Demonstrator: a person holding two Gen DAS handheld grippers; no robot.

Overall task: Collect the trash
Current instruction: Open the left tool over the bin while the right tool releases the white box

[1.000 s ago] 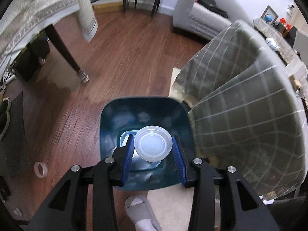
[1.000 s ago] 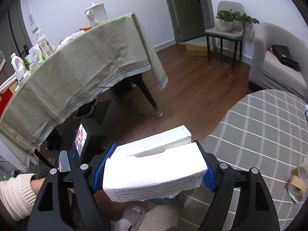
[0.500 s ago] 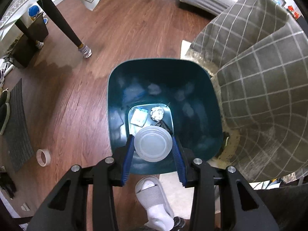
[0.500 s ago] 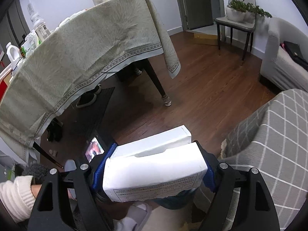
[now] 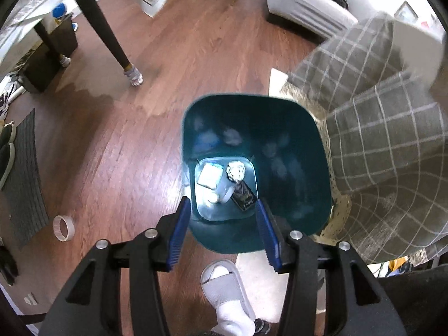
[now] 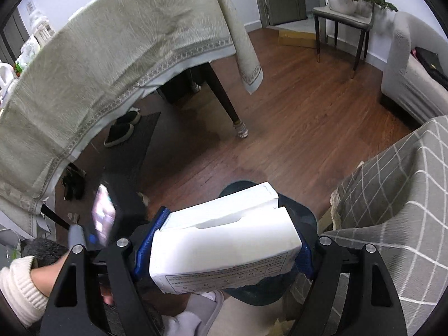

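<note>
A dark teal trash bin [image 5: 296,145] stands on the wood floor below me. At its bottom lie a crumpled paper ball [image 5: 235,170], a flat white packet [image 5: 208,177], a dark wrapper [image 5: 244,199] and a clear plastic cup [image 5: 217,197]. My left gripper [image 5: 222,233] is open and empty above the bin's near rim. My right gripper [image 6: 224,247] is shut on a white tissue pack [image 6: 224,247], held above the bin [image 6: 305,215], whose rim shows behind the pack.
A grey checked cloth [image 5: 378,151] hangs right beside the bin. A table leg [image 5: 112,44] stands at the far left, under a beige tablecloth [image 6: 112,64]. A tape roll [image 5: 63,228] lies on the floor. My slippered foot [image 5: 226,288] is just before the bin.
My left gripper has opened and the clear cup it held has dropped into the bin. The right gripper has moved over the bin with the tissue pack.
</note>
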